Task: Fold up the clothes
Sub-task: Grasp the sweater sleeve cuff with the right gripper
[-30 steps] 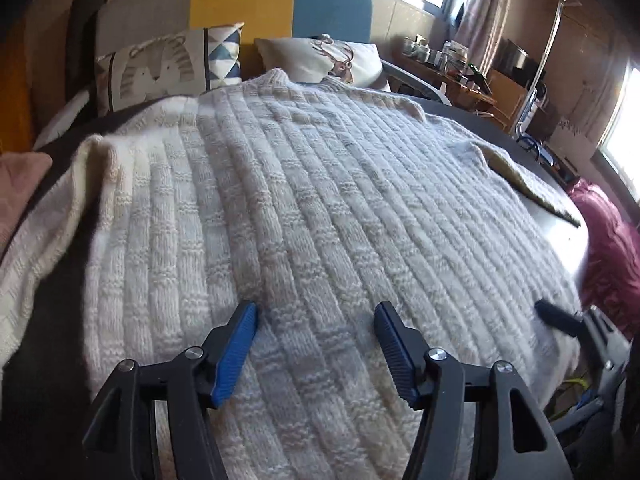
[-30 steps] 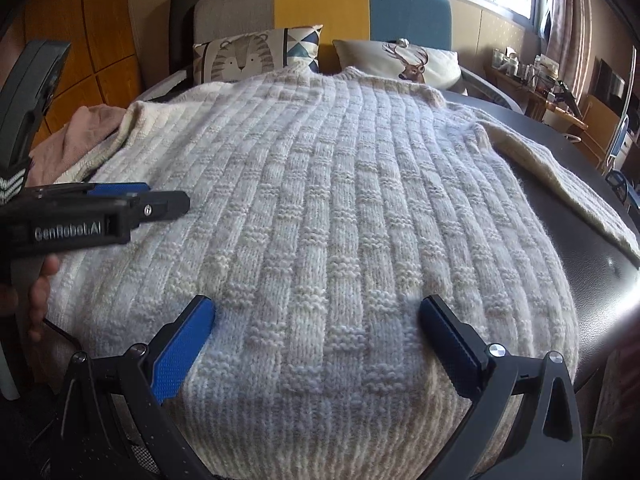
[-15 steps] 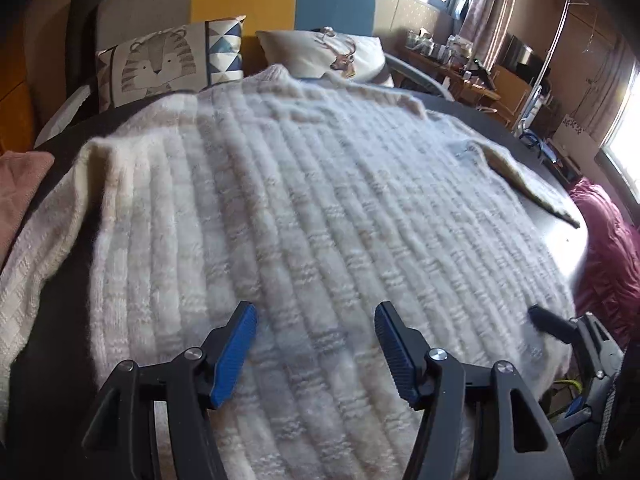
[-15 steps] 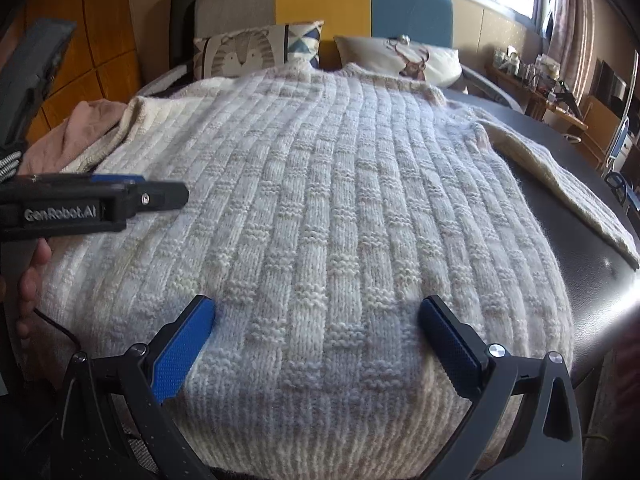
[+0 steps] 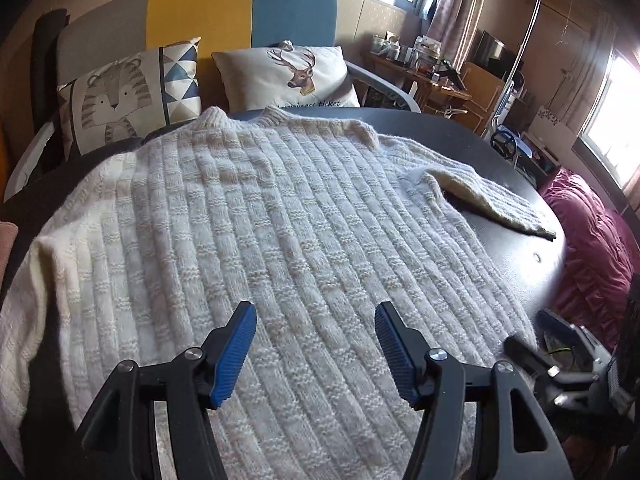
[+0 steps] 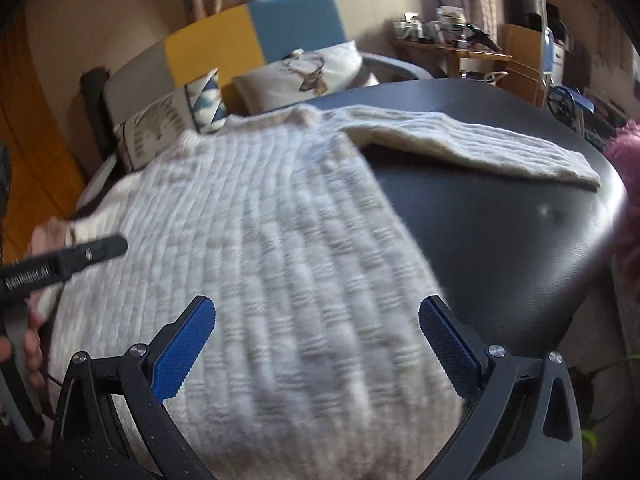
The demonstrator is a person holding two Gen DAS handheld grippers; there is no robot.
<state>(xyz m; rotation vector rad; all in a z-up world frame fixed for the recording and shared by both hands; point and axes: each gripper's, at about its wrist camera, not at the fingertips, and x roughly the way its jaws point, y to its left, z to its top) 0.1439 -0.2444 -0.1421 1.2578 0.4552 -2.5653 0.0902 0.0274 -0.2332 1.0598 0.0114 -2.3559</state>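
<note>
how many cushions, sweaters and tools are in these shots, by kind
cushions: 2, the tiger cushion and the deer cushion
sweaters: 1, the cream knit sweater spread on the dark table
tools: 2, the left tool and the right tool, both open
total: 5

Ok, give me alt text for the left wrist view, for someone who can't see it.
A cream ribbed knit sweater lies spread flat on a dark round table, one sleeve stretched out to the right. The open blue-padded left tongs hover over its near hem, gripping nothing. Behind are a tiger cushion and a deer cushion.
</note>
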